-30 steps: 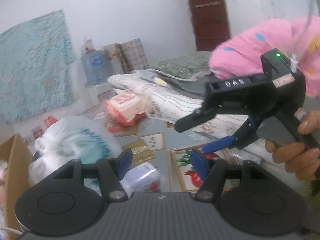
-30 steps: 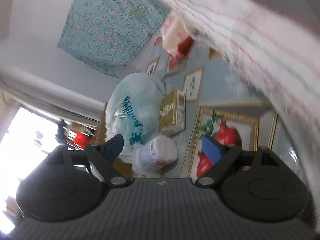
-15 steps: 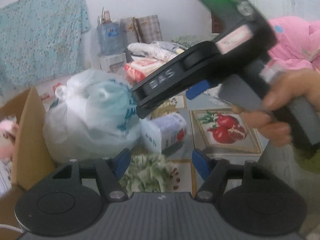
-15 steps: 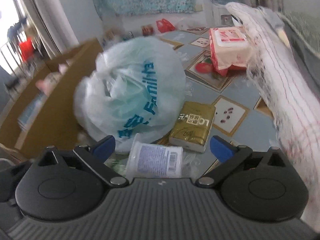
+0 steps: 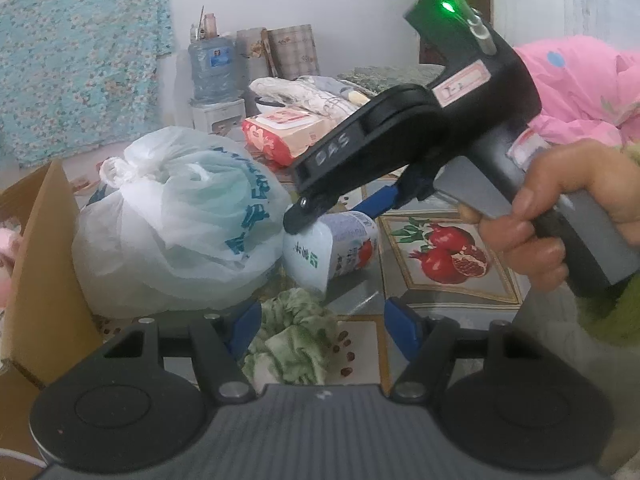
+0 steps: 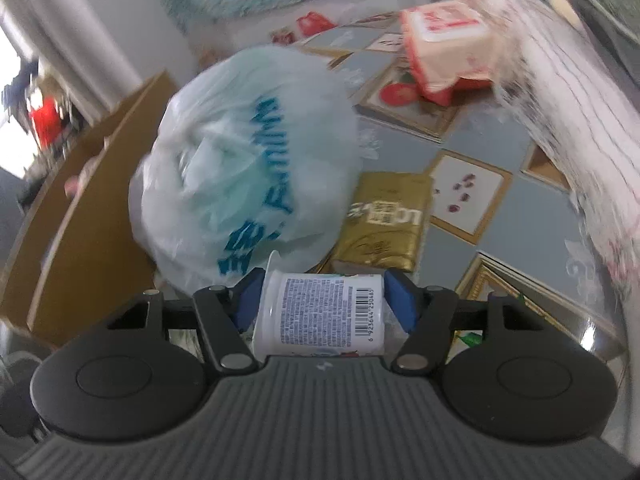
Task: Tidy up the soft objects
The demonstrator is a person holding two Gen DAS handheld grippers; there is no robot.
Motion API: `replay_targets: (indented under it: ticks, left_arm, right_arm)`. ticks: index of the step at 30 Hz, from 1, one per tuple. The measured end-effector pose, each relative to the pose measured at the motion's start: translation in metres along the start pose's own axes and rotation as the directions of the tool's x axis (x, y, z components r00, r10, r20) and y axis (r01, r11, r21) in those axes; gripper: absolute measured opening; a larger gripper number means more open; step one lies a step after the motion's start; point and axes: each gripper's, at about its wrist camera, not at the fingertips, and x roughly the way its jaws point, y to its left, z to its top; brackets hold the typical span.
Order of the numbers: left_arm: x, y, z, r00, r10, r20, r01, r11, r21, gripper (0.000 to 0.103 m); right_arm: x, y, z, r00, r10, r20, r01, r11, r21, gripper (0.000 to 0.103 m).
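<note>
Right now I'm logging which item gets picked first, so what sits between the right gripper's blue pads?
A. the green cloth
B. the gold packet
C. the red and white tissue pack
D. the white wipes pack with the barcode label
D: in the right wrist view the right gripper has its blue pads on both ends of the white wipes pack.

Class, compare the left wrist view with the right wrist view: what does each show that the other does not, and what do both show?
Left wrist only: the right gripper from outside with the hand holding it, a green cloth, a water jug, pink bedding.
Right wrist only: a gold pack, and the barcode side of the white pack between closing blue pads.
Both: the white pack, plastic bag, cardboard box, red-and-white pack.
</note>
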Motion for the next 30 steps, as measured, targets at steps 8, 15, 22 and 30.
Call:
replay_targets:
  ticks: [8,15,22,30]
  left_arm:
    - [0.000,-0.009,0.008,1.000,0.022,0.012,-0.022,0.999,0.028,0.071]
    - [0.002,-0.012,0.023,0.998,0.027,0.055,-0.029,0.999,0.036,0.084]
    - [0.019,-0.034,0.038,0.998,-0.040,0.042,0.038,0.998,0.058,0.084]
    - [0.058,-0.047,0.051,0.997,-0.063,-0.035,0.063,0.998,0.006,0.082]
  right_arm:
    - [-0.013,-0.086,-0.015,0.966,0.250,0.060,-0.254,0.899,0.357,0.064]
    - [-0.033,-0.116,-0.036,0.970,0.212,0.118,-0.242,0.890,0.387,0.066]
    - [-0.039,-0.124,-0.044,0.944,0.270,0.191,-0.326,0.857,0.400,0.066]
    - [-0.043,-0.127,-0.046,0.926,0.296,0.234,-0.368,0.845,0.388,0.064]
